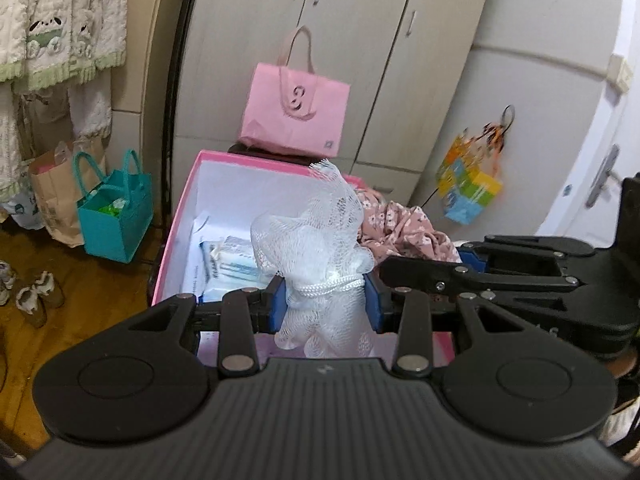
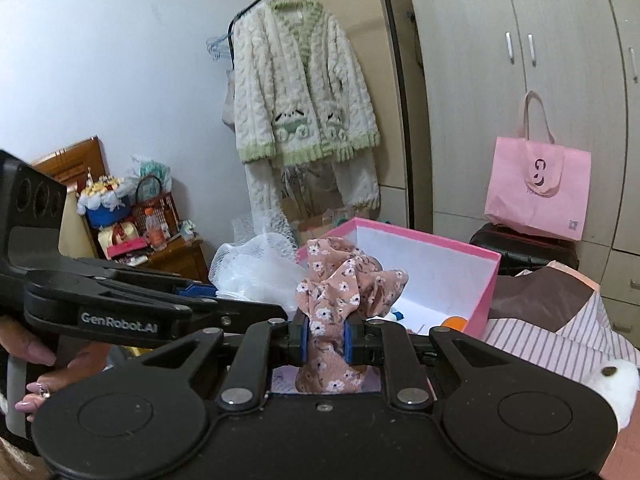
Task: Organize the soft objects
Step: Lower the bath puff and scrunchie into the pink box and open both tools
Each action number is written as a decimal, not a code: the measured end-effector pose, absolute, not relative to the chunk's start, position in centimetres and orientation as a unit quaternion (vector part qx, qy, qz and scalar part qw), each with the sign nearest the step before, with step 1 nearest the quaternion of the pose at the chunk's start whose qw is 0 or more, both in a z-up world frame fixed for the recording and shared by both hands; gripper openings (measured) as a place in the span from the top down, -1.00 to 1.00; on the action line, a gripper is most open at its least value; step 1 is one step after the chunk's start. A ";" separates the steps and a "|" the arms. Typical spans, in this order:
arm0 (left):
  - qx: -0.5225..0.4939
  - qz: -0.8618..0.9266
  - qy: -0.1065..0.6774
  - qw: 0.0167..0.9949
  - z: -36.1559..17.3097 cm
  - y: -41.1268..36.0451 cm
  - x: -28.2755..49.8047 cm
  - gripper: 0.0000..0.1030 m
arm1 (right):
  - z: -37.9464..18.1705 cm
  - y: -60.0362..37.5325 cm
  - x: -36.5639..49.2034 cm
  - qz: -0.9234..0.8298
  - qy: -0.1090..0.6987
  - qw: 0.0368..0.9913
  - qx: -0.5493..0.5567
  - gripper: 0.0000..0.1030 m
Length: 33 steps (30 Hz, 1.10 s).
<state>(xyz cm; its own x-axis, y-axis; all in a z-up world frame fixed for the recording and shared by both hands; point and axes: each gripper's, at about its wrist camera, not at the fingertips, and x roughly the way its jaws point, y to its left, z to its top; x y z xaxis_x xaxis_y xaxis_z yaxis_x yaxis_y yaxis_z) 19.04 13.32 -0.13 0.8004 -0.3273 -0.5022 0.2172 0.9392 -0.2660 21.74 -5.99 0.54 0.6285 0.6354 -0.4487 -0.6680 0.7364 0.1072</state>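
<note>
Ahead of both your grippers stood the wardrobe [image 1: 360, 60], with a pink bag [image 1: 294, 114] propped against its doors. Below the bag, just beyond your fingertips, sat the open pink box [image 1: 188, 200], a packet [image 1: 226, 264] lying on its white floor. Left of the box, on the wooden floor, was a teal bag [image 1: 114, 216]. In your right wrist view a cream cardigan [image 2: 300, 92] hung on a rail, up and to the left of your right gripper.

Your left gripper [image 1: 325, 300] was clamped shut around a white mesh sponge [image 1: 320, 240], its blue pads pressing at the cord, the sponge puffing up over the box's near edge. Your right gripper [image 2: 326, 338], just to the right of the left, was squeezed tight on a pink floral scrunchie [image 2: 344, 284], which bunched up above the pads in front of the box.
</note>
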 end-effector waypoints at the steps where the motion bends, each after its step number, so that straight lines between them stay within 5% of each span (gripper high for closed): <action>1: -0.096 -0.142 0.285 0.943 -0.4 13.4 19.4 0.27 | 0.2 -5.7 21.9 0.356 0.233 0.904 -0.045 0.62; 15: 0.032 -0.040 0.286 0.957 -2.4 12.1 22.4 0.18 | -2.8 -3.8 24.8 0.288 0.261 0.914 -0.118 0.55; 20: 0.049 -0.014 0.268 0.962 -1.8 12.1 21.8 -0.27 | -2.7 -3.7 24.3 0.293 0.256 0.913 -0.123 0.11; 22: 0.055 -0.017 0.258 0.965 -1.2 12.0 21.1 -0.46 | -2.4 -4.1 23.7 0.297 0.244 0.915 -0.121 -0.26; 33: 0.005 -0.050 0.269 0.962 1.2 14.6 17.4 -0.57 | -0.4 -9.4 20.4 0.333 0.248 0.909 -0.038 -0.28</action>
